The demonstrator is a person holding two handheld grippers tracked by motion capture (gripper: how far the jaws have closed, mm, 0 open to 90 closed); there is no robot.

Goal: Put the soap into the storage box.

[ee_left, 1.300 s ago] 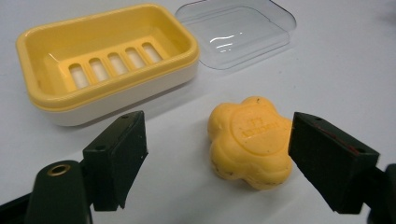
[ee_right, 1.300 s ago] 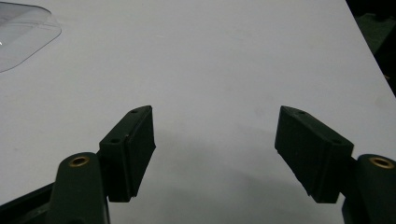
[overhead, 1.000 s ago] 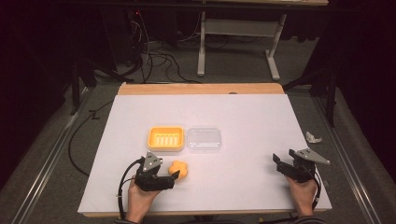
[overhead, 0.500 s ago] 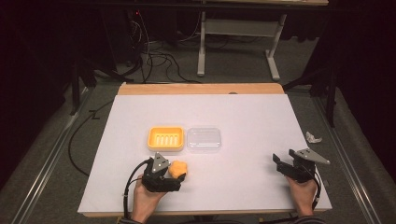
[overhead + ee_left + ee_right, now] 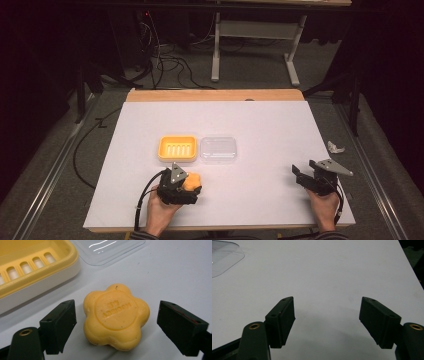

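A flower-shaped orange soap (image 5: 116, 316) lies flat on the white table between the jaws of my left gripper (image 5: 120, 326), which stands open around it with a gap on each side. From above, the soap (image 5: 194, 179) peeks out beside the left gripper (image 5: 186, 189) near the front edge. A yellow soap dish (image 5: 177, 148) with a slotted floor sits just beyond, its near corner also in the left gripper view (image 5: 30, 267). A clear plastic lid (image 5: 218, 149) lies to the dish's right. My right gripper (image 5: 329, 320) is open over bare table at the front right (image 5: 303, 176).
The white table top (image 5: 260, 120) ends in a wooden strip at the far side. A small crumpled white scrap (image 5: 335, 147) lies past the table's right edge. Cables and a desk frame stand on the floor behind.
My left gripper has moved toward the soap and turned, so its jaws now sit on either side of it. The right gripper has stayed still.
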